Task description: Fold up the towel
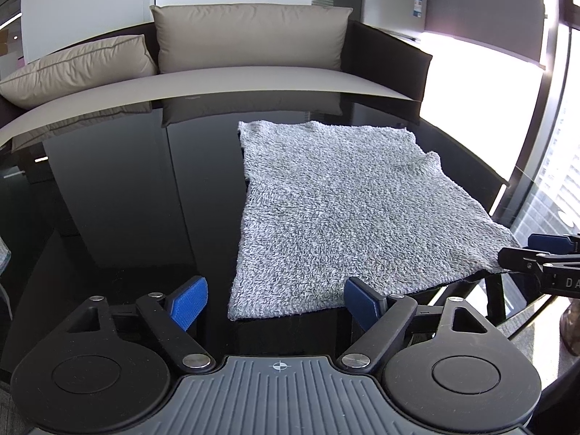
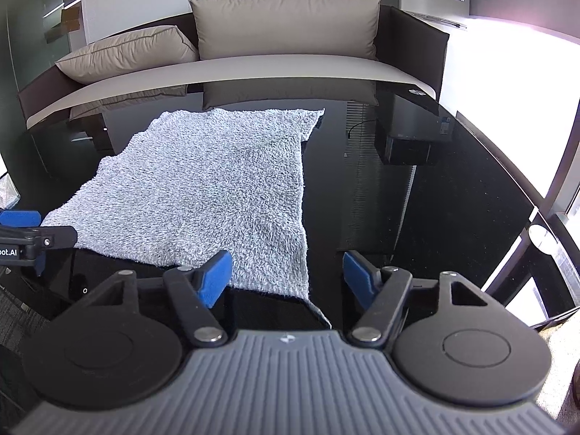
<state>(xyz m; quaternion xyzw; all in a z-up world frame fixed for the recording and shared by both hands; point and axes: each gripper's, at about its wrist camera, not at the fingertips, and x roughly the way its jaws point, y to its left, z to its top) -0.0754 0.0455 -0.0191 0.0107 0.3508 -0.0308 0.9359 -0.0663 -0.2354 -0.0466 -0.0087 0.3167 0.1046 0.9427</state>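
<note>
A grey fluffy towel [image 1: 348, 210] lies spread flat on the glossy black table [image 1: 127, 199]. It also shows in the right wrist view [image 2: 214, 188]. My left gripper [image 1: 275, 302] is open at the towel's near left corner, blue pads on either side of that corner. My right gripper [image 2: 286, 277] is open at the near right corner, which hangs slightly over the table's front edge. Each gripper shows at the edge of the other's view: the right gripper [image 1: 540, 257] and the left gripper [image 2: 25, 239].
A sofa with beige cushions [image 1: 250, 36] stands behind the table. A small fridge [image 1: 395, 0] stands at the back right. The black table [image 2: 453, 188] extends right of the towel. A bright window lies to the right.
</note>
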